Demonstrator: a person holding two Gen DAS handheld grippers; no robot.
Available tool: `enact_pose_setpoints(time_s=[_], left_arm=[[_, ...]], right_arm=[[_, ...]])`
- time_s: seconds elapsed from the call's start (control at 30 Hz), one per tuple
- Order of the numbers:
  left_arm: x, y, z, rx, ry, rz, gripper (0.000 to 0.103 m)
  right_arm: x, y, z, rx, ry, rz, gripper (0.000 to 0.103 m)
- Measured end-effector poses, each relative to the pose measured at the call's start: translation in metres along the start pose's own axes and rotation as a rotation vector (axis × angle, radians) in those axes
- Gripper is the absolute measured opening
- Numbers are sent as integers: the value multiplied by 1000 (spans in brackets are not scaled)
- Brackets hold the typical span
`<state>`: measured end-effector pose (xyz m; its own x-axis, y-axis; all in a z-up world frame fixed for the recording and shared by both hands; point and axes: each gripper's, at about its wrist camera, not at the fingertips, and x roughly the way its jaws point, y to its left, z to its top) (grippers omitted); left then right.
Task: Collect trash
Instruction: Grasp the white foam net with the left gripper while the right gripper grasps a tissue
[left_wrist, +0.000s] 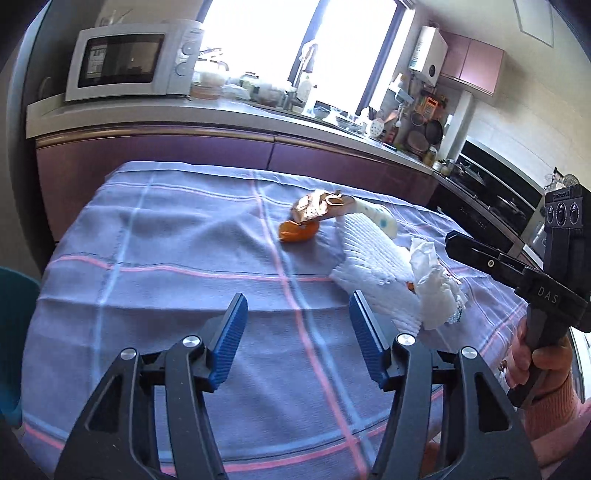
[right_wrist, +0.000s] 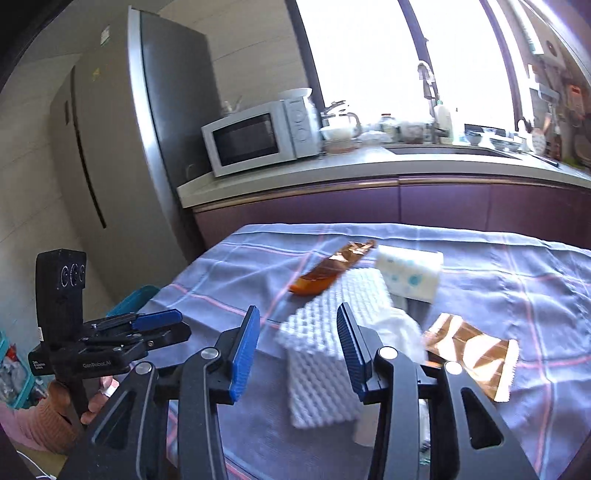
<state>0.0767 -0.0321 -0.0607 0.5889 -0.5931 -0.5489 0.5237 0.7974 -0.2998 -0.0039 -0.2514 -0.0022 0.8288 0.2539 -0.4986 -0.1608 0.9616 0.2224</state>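
Both claws gape wide, holding nothing: left claw (left_wrist: 298, 334) over bare tablecloth (left_wrist: 166, 240) on the bench, right claw (right_wrist: 298, 350) straddling the white foam net (right_wrist: 325, 332). Orange wrapper (left_wrist: 299, 230) and crumpled tissue (left_wrist: 436, 284) lie far right.

**Cloth, foam, foil and plastic**

Woven matt checked cloth (left_wrist: 166, 236) covers the counter. The white foam net sleeve (right_wrist: 325, 332) looks soft and ribbed; the tissue (left_wrist: 436, 280) is crumpled paper. A copper wrapper (right_wrist: 469, 354) shines glossy. Both tools carry ridged blue pads (left_wrist: 231, 332) on matt black plastic, with bright metal rivets.
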Motion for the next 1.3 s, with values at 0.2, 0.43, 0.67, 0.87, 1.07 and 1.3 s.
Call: enact_pose_setpoints(time_s=[0.2,0.43,0.67,0.87,1.07,1.3], left_arm=[[43,-30,12,44,65,-65,61],[81,-47,21,69,134,-72,65],[105,-52,28,50,178,-67,50],[113,-52,29,34,197,-94,12],[106,-49,28,14,172,-101,9],[80,-44,29,-2,127,-128,8]], right_arm=[[-12,-49,-18,92,21,-79,42],[-1,-51,-29,105,54,-59,44],[4,-52,-37,125,68,-45,44],[8,-55,-42,142,81,-29,39],[9,-56,-44,145,91,-12,20],[-1,-52,-37,140,55,15,9]])
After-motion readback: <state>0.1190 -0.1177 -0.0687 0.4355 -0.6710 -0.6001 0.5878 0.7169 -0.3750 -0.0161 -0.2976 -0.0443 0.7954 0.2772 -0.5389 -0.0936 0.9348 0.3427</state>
